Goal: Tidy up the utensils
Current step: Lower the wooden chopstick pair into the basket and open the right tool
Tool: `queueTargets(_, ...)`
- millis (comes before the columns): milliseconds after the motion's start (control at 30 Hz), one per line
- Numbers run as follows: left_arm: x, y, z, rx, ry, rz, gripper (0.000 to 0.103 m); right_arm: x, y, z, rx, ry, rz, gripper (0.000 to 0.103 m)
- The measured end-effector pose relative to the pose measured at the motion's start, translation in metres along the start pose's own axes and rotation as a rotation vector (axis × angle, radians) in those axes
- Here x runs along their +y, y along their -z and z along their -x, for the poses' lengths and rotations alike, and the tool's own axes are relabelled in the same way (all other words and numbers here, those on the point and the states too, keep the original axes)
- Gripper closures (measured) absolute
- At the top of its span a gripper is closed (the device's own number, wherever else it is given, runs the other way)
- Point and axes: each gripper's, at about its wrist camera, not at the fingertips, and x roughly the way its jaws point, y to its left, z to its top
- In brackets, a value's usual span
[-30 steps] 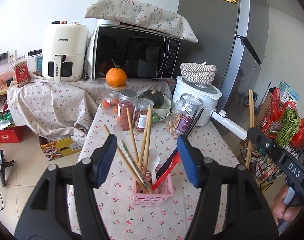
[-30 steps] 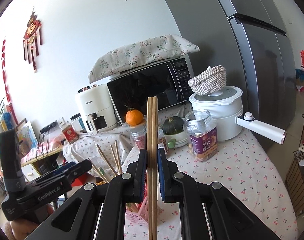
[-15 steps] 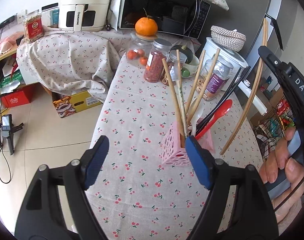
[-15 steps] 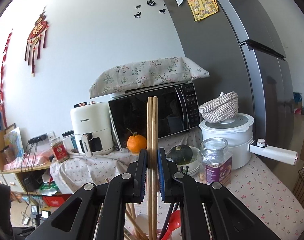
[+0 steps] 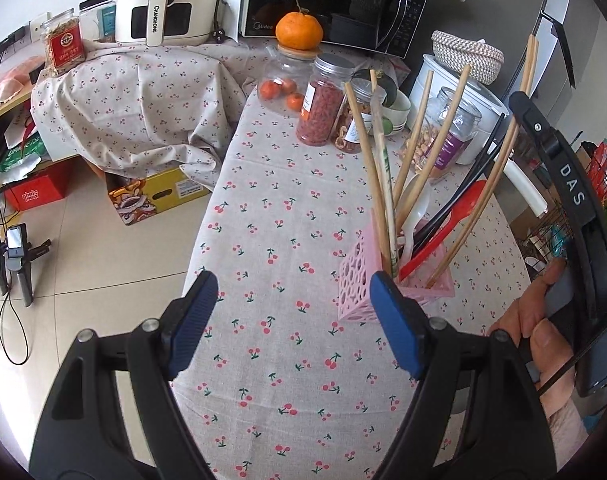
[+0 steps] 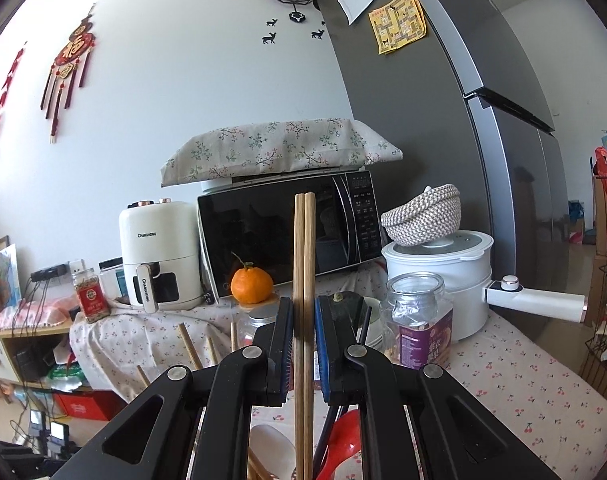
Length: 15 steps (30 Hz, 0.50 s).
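Observation:
A pink perforated holder (image 5: 359, 276) stands on the cherry-print tablecloth (image 5: 279, 264). It holds several wooden chopsticks (image 5: 373, 168), a white spoon (image 5: 417, 208), a red spoon (image 5: 443, 236) and black chopsticks (image 5: 463, 188). My right gripper (image 6: 303, 344) is shut on a pair of wooden chopsticks (image 6: 304, 264), held upright over the holder; in the left wrist view this pair (image 5: 487, 196) has its lower tips inside the holder. My left gripper (image 5: 293, 320) is open and empty, just in front of the holder.
Behind the holder stand jars (image 5: 325, 100), a tangerine (image 5: 299, 32), a white pot with a long handle (image 6: 443, 272), a microwave (image 6: 283, 232) and an air fryer (image 6: 159, 256). A fridge (image 6: 483, 120) is at right. The table's left edge drops to the floor with boxes (image 5: 155, 196).
The right gripper has lowered the chopstick pair until its tips entered the holder. The left gripper has swung from facing the holder to looking down on the table from the holder's left.

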Motion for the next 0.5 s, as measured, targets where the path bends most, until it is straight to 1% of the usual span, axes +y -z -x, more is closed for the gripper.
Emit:
queueTargets(133,-0.001,-0.001,-0.001,-0.001,-0.002,-0.004,0.024,-0.004,0.009,0.004,0.026,-0.001,-0.015,0.092)
queueTargets(233,-0.003,-0.001,-0.002,0.004,-0.006,-0.006,0.023,-0.008,0.009,0.005,0.055,-0.007,-0.026,0.090)
queueTargets(433,-0.006,0.001,0.000,0.007,-0.005,-0.015,0.020,-0.022,-0.005,0.013,0.116,-0.007,-0.036,0.074)
queueTargets(500,-0.009,0.002,0.001,0.008,-0.002,-0.020,0.019,-0.026,-0.011,0.017,0.154,-0.010,-0.026,0.063)
